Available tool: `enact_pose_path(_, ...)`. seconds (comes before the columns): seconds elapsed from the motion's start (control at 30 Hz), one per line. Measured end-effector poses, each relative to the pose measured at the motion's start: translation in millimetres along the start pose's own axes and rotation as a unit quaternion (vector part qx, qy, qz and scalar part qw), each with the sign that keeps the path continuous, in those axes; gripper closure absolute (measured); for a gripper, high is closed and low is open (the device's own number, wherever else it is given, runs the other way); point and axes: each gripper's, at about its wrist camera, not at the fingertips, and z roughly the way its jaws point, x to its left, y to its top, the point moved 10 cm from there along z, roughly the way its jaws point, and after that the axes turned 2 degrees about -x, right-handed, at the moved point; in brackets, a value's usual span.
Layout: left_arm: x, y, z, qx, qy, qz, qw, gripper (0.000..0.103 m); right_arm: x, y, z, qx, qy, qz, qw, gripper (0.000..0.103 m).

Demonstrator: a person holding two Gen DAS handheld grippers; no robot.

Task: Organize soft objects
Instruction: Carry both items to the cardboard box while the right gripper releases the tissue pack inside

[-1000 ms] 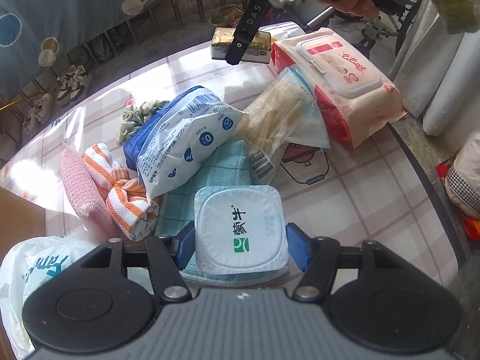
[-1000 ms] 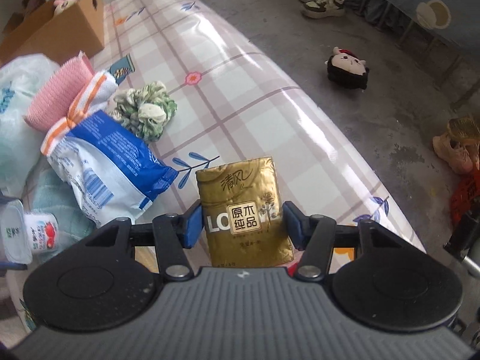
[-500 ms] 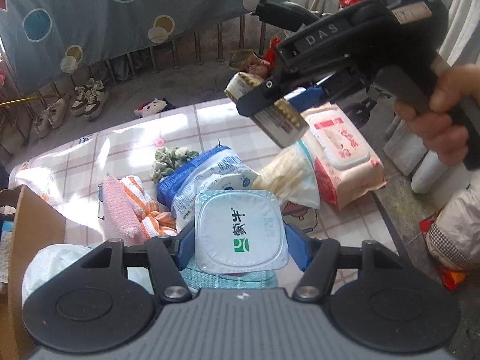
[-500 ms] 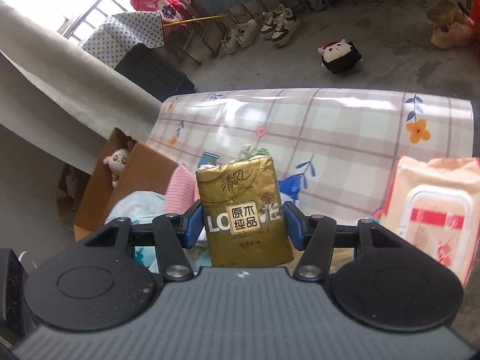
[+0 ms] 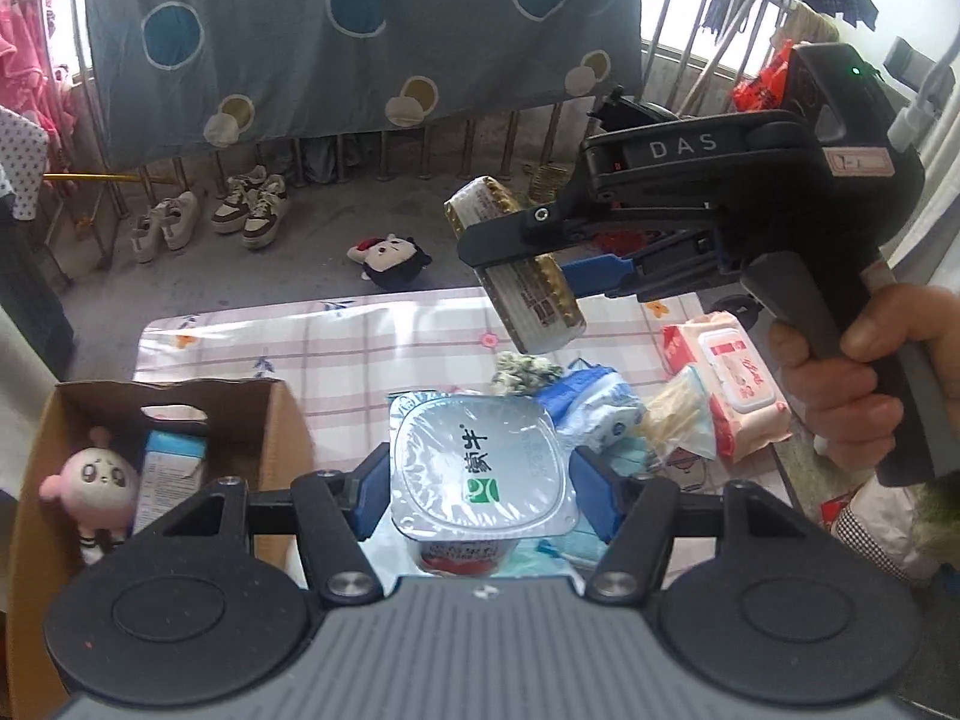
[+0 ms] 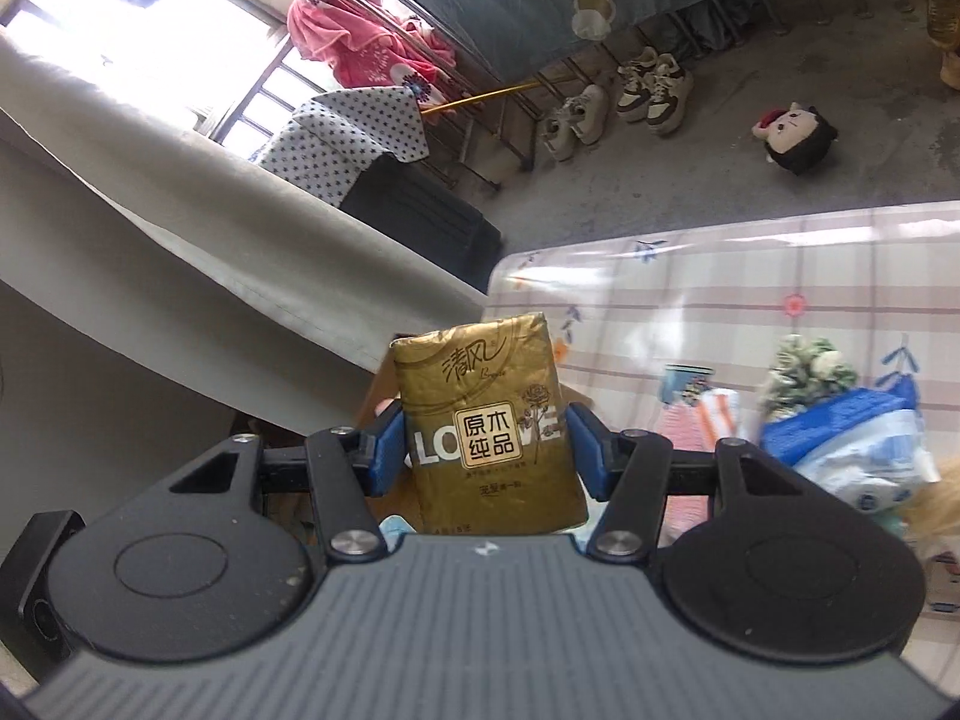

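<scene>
White foil-lidded yogurt cup [image 5: 480,468] is gripped by left tongs [image 5: 477,492], gold tissue pack [image 6: 489,420] by right tongs [image 6: 483,450], both above the plaid-clothed desk [image 5: 360,348].

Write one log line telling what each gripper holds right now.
left gripper: shut on yogurt cup | right gripper: shut on tissue pack | both above table

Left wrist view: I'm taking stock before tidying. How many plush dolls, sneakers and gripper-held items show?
Plush dolls: 2, pink doll in the cardboard box, dark-haired doll on the floor
Sneakers: 4
Held items: 2, yogurt cup in the left gripper, gold tissue pack in the right gripper
Total: 8
</scene>
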Motion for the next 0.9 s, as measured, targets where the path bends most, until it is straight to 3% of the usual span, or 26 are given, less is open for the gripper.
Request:
enact_pose_path(0.2, 93, 12, -17, -0.006, 0.036, -0.016, 0.9992, 0.040, 70, 4, 77, -0.003, 0.023, 0.012, 1.000, 0.048)
enact_pose_path(0.4, 163, 1, 19, 0.020, 0.053, -0.012, 0.9983, 0.040, 96, -3, 154, 0.008, 0.006, 0.037, 0.999, 0.048)
enact_pose_path(0.7, 210, -57, 122, 0.092, 0.020, -0.010, 0.9955, 0.040, 73, -18, 211, 0.008, -0.044, 0.077, 0.996, 0.048)
enact_pose_path(0.9, 217, -64, 163, 0.097, -0.003, -0.012, 0.9952, 0.040, 41, -29, 214, 0.003, -0.070, 0.099, 0.993, 0.048)
